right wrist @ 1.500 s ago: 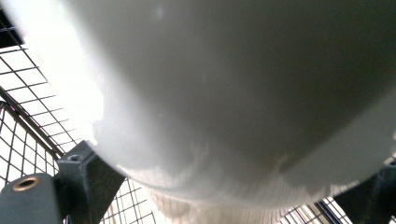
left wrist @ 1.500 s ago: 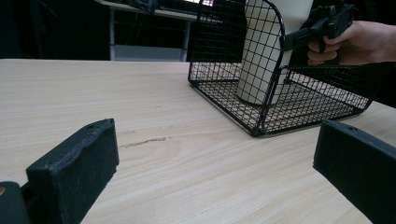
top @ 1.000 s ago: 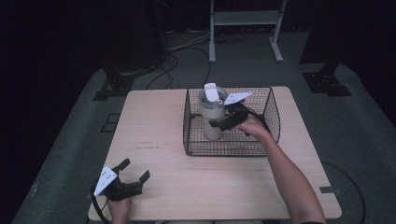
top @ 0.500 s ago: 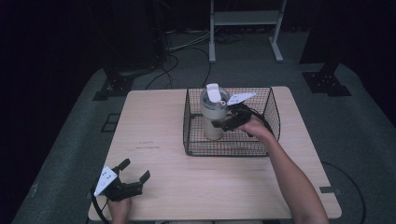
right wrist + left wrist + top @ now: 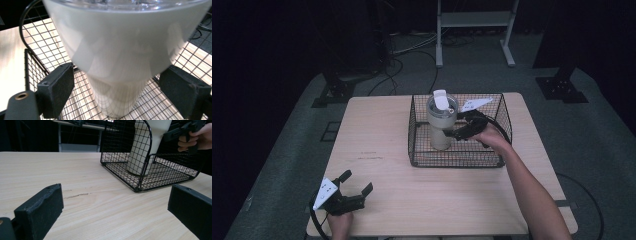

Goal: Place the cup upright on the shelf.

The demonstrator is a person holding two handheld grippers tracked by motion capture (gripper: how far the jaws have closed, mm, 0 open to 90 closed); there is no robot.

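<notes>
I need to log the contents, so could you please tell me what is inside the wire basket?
A cream tumbler stands upright in the wire basket, with the open right tongs around it. Its lid hides any contents.

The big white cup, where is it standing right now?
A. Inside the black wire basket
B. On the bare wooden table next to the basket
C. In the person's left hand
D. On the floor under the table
A: the white cup stands upright on the mesh floor of the black wire basket, and the right gripper has its open jaws on either side of the cup's narrow lower part.
</notes>
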